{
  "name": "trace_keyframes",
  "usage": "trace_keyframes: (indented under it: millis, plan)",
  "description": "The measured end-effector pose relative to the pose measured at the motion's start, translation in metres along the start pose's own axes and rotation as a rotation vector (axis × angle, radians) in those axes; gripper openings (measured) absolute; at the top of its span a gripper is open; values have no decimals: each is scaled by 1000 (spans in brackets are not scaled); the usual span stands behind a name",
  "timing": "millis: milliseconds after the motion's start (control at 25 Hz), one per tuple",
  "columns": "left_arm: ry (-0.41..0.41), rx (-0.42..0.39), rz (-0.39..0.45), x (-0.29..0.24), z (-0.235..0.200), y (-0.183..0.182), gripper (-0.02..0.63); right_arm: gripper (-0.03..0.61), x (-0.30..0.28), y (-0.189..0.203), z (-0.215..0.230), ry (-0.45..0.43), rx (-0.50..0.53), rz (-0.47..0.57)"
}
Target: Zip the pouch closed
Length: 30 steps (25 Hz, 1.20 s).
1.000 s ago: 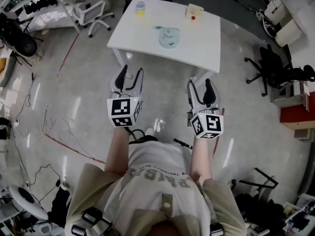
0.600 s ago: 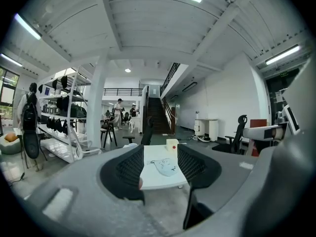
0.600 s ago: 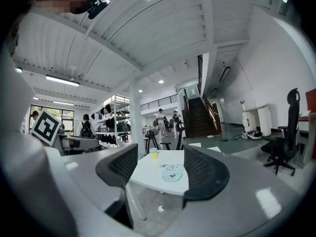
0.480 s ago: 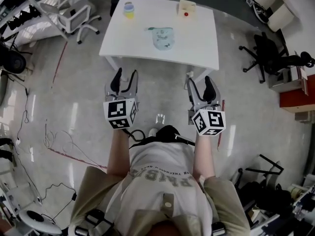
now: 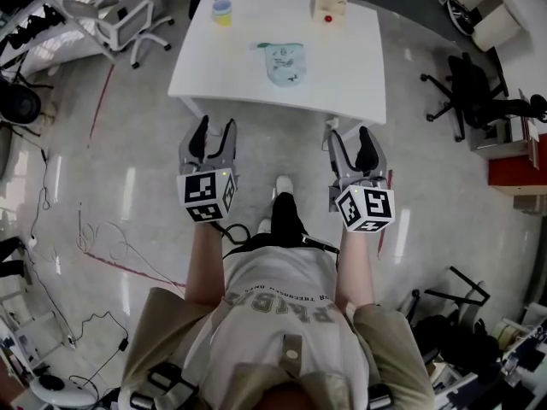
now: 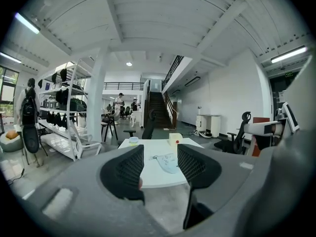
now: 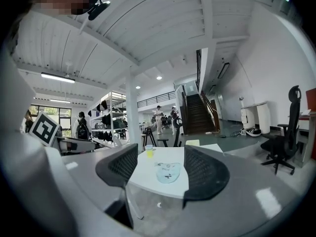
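Note:
A pale blue pouch (image 5: 284, 63) lies flat near the middle of a white table (image 5: 342, 84); it also shows between the jaws in the left gripper view (image 6: 168, 163) and the right gripper view (image 7: 168, 173). My left gripper (image 5: 211, 135) and right gripper (image 5: 351, 142) hang over the floor, short of the table's near edge, both pointing toward it. Each stands open with nothing between its fingers. The pouch's zip is too small to make out.
On the table's far side stand a small cup with a yellow base (image 5: 221, 9) and a cream box with a red dot (image 5: 329, 8). Office chairs (image 5: 475, 96) (image 5: 115, 20) flank the table. Cables (image 5: 94, 229) trail on the floor at left.
Both grippers have moved closer to the table, which now sits nearer and more centred in the head view. Their jaws stayed open.

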<state>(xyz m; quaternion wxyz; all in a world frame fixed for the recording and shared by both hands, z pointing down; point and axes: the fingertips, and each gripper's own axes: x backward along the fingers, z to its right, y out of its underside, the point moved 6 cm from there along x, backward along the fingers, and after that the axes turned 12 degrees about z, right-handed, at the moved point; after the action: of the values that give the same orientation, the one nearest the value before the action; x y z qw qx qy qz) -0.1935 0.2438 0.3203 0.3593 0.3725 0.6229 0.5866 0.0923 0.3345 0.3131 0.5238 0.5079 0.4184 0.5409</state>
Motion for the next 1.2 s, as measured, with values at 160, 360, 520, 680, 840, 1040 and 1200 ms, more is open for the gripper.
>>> trace_keyframes:
  millis: [160, 360, 520, 680, 840, 1040, 1200]
  plan:
    - [-16, -6, -14, -24, -2, 4, 219, 267, -25, 7, 15, -11, -9, -12]
    - [-35, -13, -28, -64, -2, 9, 219, 267, -63, 15, 36, -40, -20, -29]
    - [-44, -19, -33, -105, 1, 8, 219, 267, -100, 17, 60, -63, -26, -41]
    - [-59, -22, -21, -139, 1, 2, 219, 267, -138, 11, 78, -86, -25, -23]
    - [-81, -29, -15, -165, 3, -2, 219, 267, -169, 8, 90, -122, -29, -13]
    - [-109, -39, -15, -192, 6, -5, 219, 267, -200, 6, 108, -154, -41, -7]
    - [-135, -43, -21, -202, 7, -4, 219, 267, -215, 11, 118, -179, -52, -23]
